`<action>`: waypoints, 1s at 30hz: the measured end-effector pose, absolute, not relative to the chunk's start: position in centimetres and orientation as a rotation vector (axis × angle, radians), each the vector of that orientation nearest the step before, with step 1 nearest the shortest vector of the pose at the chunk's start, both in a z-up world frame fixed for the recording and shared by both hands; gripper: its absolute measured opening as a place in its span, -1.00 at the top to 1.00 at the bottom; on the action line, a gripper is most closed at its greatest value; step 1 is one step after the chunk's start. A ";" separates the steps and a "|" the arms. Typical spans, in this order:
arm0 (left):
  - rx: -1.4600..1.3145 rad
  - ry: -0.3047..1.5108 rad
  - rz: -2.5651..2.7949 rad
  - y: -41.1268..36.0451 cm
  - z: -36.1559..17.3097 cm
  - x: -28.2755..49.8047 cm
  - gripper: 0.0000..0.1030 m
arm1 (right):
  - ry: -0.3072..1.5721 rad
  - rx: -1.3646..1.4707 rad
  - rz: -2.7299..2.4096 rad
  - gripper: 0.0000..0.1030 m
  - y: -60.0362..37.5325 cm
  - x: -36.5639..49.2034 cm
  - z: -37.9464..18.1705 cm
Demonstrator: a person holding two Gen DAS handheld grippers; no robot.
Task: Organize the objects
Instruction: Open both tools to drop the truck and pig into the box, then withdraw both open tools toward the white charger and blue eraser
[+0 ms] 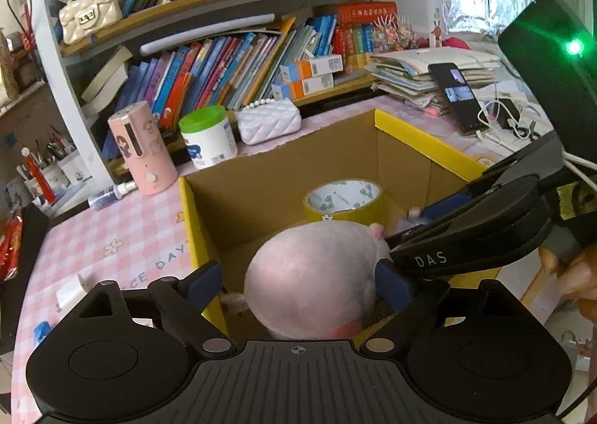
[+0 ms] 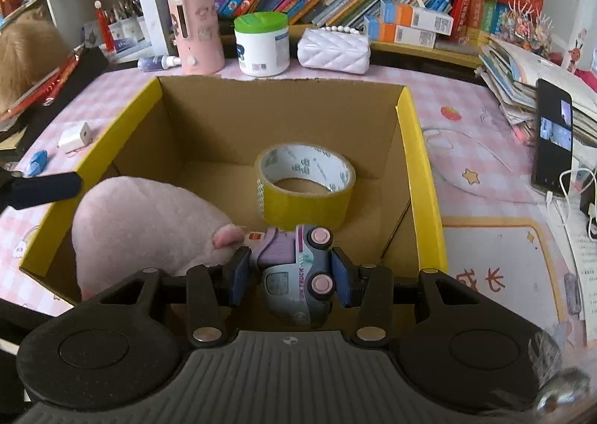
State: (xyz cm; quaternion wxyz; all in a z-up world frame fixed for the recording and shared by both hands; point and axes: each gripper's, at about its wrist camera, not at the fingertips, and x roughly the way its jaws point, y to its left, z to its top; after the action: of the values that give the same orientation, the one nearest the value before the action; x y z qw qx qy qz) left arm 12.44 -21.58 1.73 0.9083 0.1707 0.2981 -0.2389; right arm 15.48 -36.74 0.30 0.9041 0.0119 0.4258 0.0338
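Pink plush toy (image 1: 317, 275) first, since it sits on the left: it's inside the cardboard box (image 2: 418, 148), slumped against the near left corner. The left gripper (image 1: 298, 282) is spread wide around it, one blue pad touching its right side and the other standing clear on the left, so it isn't squeezing. Looks like the plush is basically delivered, and that gripper just needs to lift straight up so a pad doesn't snag the fur and drag it back out.

Middle of the box floor has the yellow tape roll (image 2: 305, 185) standing on its flat side, near the back wall.

Over to the right, the right gripper (image 2: 290, 275) is pinched narrow on a little toy truck (image 2: 294, 267), which lies on its side in the grip, wheels facing up at the camera, hovering above the box's near edge. The free floor is between the plush and the tape, or right of the tape. Best bet is lowering it well down before letting go, so it doesn't bounce or roll, and staying clear of the left gripper close by.
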 end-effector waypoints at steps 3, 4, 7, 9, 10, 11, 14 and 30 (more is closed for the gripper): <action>0.333 0.605 -0.500 -21.2 2.2 12.0 -0.77 | 0.862 0.039 0.063 0.17 -36.7 14.9 0.7; 0.325 0.602 -0.502 -21.1 2.3 11.8 -0.77 | 0.853 0.041 0.063 0.17 -36.7 14.7 0.9; 0.304 0.587 -0.513 -20.6 2.9 11.1 -0.77 | 0.823 0.059 0.051 0.17 -36.8 14.0 1.9; 0.289 0.570 -0.522 -20.3 3.4 10.5 -0.77 | 0.798 0.065 0.039 0.16 -36.7 13.5 2.7; 0.280 0.560 -0.528 -20.1 3.7 10.1 -0.77 | 0.785 0.066 0.033 0.16 -36.7 13.2 3.1; 0.275 0.552 -0.532 -19.9 3.9 9.8 -0.77 | 0.769 0.066 0.025 0.15 -36.6 12.8 3.5; 0.256 0.530 -0.544 -19.2 4.5 8.8 -0.78 | 0.728 0.077 0.003 0.13 -36.5 11.5 4.7; 0.142 0.582 -0.508 -11.1 3.5 4.6 -0.79 | 0.623 0.158 -0.201 -0.09 -31.7 2.7 5.9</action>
State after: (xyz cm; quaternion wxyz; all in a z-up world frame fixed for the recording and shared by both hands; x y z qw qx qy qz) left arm 4.64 -11.11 3.46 0.9238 0.0694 0.2836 -0.2477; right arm 2.72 -31.73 5.95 0.9438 0.0775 0.3056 -0.0988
